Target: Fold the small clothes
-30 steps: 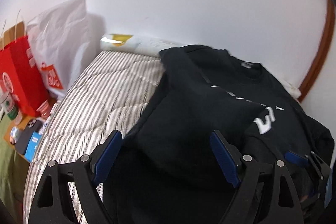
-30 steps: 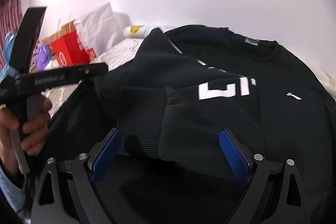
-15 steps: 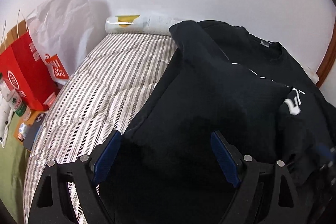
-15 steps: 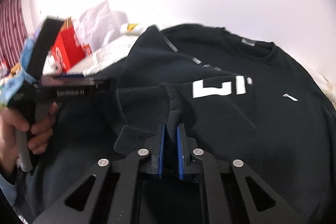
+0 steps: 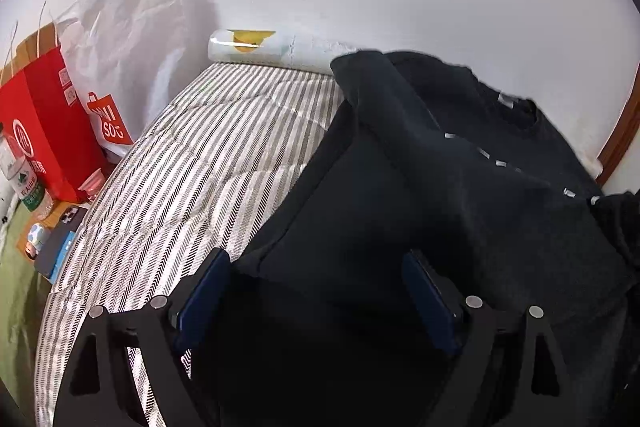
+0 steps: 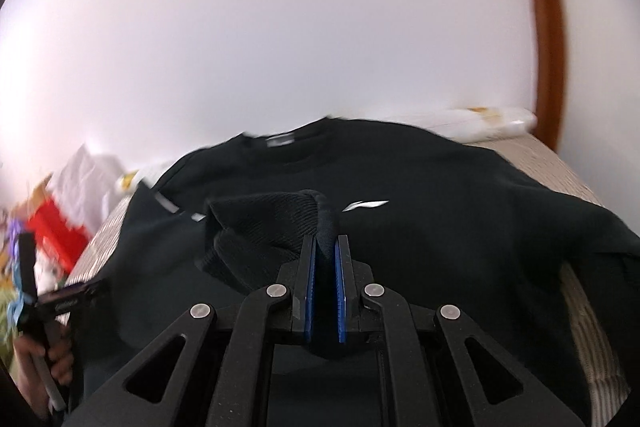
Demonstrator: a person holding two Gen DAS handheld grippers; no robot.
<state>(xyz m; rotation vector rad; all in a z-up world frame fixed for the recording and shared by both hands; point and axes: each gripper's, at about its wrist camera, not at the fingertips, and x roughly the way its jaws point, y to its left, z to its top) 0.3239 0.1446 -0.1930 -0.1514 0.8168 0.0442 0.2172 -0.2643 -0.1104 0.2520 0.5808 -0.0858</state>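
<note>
A black sweatshirt (image 5: 460,187) with white lettering lies spread on the striped bed (image 5: 208,163), one side folded over its front. My left gripper (image 5: 316,291) hovers open above the folded near edge, nothing pinched between its blue pads. In the right wrist view the sweatshirt (image 6: 440,195) fills the middle, collar toward the wall. My right gripper (image 6: 325,247) is shut on the ribbed sleeve cuff (image 6: 280,223), which stands lifted above the chest. The left hand-held gripper (image 6: 52,303) shows at the lower left of that view, gripped by a hand.
A red paper bag (image 5: 44,131) and a white bag (image 5: 128,47) stand left of the bed. A rolled white bundle (image 5: 264,47) lies along the wall. Bottles and small boxes (image 5: 44,243) sit beside the bed. A brown door frame (image 6: 544,27) rises at the right.
My right gripper closed on the sleeve cuff, then carried it up and to the right across the chest, rolling as it went. The left gripper stayed open and almost still.
</note>
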